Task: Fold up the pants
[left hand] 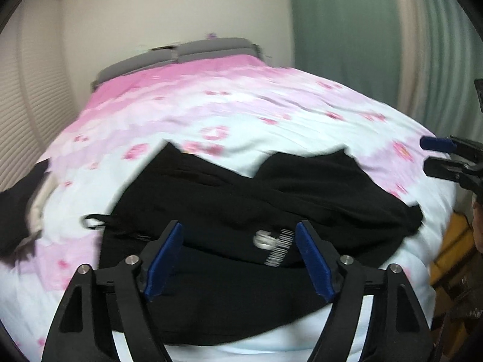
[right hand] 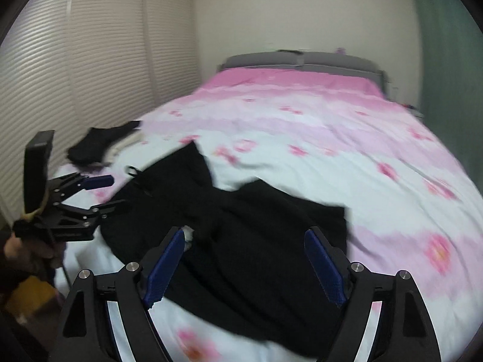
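Black pants [left hand: 241,211] lie crumpled on a bed with a pink and white flowered cover [left hand: 241,105]; a white logo [left hand: 271,241] shows on them. They also show in the right wrist view [right hand: 241,241]. My left gripper [left hand: 240,259] is open and empty just above the pants' near edge. It also shows in the right wrist view [right hand: 108,191] at the left. My right gripper [right hand: 244,262] is open and empty above the pants. It also shows in the left wrist view [left hand: 428,154] at the right edge.
Another dark garment [right hand: 99,144] lies on the bed's left side, also in the left wrist view [left hand: 18,205]. A grey headboard [right hand: 302,60] stands at the far end. Slatted closet doors [right hand: 75,75] are left, a green curtain [left hand: 347,30] right. A yellow-brown object [left hand: 452,256] sits beside the bed.
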The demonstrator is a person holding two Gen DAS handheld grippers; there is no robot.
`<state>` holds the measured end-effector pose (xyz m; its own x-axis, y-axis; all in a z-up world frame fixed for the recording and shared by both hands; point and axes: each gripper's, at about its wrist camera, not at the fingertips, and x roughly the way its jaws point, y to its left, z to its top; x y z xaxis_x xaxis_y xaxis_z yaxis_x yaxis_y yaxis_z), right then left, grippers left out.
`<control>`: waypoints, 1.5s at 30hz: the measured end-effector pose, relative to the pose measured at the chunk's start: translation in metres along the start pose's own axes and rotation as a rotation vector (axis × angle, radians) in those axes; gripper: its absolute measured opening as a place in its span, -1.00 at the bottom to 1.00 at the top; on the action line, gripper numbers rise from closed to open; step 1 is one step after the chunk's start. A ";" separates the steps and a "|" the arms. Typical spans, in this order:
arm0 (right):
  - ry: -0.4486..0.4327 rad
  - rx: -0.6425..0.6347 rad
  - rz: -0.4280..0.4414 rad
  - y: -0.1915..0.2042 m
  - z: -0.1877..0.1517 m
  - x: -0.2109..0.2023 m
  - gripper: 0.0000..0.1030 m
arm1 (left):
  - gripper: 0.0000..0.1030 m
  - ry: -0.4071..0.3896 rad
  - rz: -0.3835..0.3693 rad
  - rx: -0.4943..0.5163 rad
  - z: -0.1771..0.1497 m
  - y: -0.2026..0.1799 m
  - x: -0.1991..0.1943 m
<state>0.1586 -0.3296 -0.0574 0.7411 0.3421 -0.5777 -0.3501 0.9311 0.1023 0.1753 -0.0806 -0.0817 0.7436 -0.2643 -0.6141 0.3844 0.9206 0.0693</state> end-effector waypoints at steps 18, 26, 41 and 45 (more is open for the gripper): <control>0.167 -0.177 0.259 0.080 0.137 0.267 0.34 | 0.65 0.022 0.246 -0.283 0.011 0.197 0.039; 0.313 -0.231 0.266 0.066 0.135 0.342 0.12 | 0.65 0.036 0.225 -0.304 0.012 0.213 0.071; 0.235 -0.301 0.330 0.106 0.146 0.275 -0.77 | 0.65 0.010 0.245 -0.283 0.012 0.216 0.036; 0.211 -0.374 0.311 0.148 0.140 0.229 -0.77 | 0.65 -0.015 0.282 -0.266 0.005 0.214 -0.006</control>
<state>0.3568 -0.0958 -0.0607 0.4519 0.5262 -0.7204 -0.7441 0.6677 0.0208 0.2564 0.1168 -0.0593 0.8084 0.0073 -0.5886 0.0101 0.9996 0.0263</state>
